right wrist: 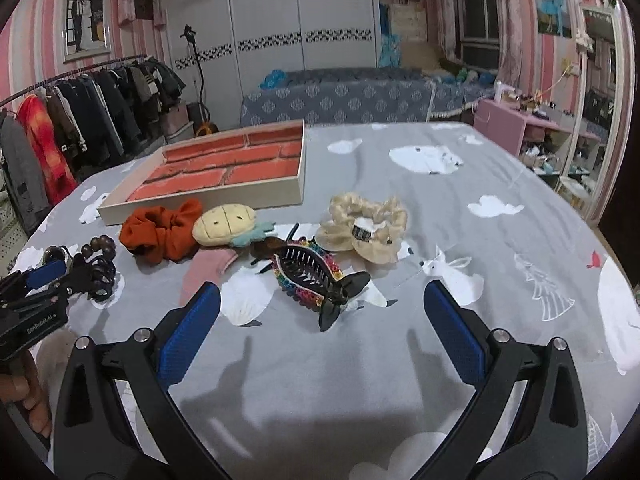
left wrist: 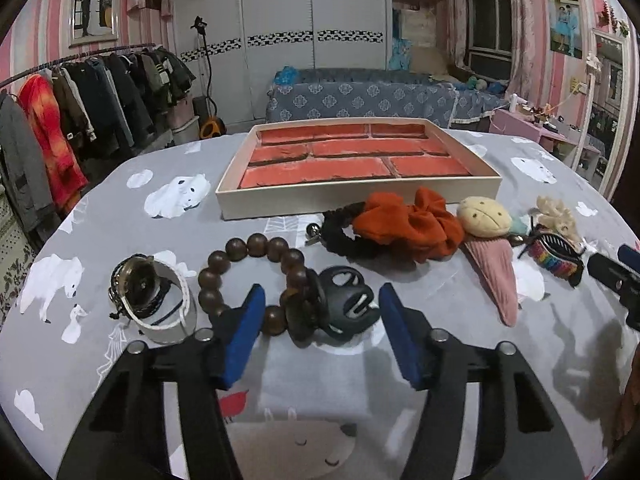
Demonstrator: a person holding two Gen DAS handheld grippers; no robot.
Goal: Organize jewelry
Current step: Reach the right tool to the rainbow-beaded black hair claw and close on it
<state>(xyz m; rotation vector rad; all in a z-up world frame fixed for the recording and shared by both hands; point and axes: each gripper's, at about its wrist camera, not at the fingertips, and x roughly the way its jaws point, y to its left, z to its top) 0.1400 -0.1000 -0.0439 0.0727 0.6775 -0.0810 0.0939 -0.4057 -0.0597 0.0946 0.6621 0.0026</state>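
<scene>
A shallow box point(left wrist: 352, 196) point(right wrist: 200, 200) lined with a red brick pattern sits at the back of the grey cloth. In the left wrist view my open left gripper point(left wrist: 320, 300) flanks a black hair claw point(left wrist: 346, 306) that touches a brown bead bracelet point(left wrist: 256, 276). A watch on a white cuff point(left wrist: 154, 300) lies to the left. In the right wrist view my open, empty right gripper point(right wrist: 322, 304) stands just before a rainbow-edged hair claw point(right wrist: 312, 276). An orange scrunchie point(right wrist: 160, 230), a plush ice-cream clip point(right wrist: 224, 226) and a cream scrunchie point(right wrist: 364, 228) lie behind it.
A black braided band point(left wrist: 340, 236) lies by the orange scrunchie point(left wrist: 408, 224). A clothes rack point(left wrist: 60, 120) stands at the left, a blue-covered sofa point(left wrist: 360, 96) behind, and a pink desk point(right wrist: 516, 124) with a mirror at the right.
</scene>
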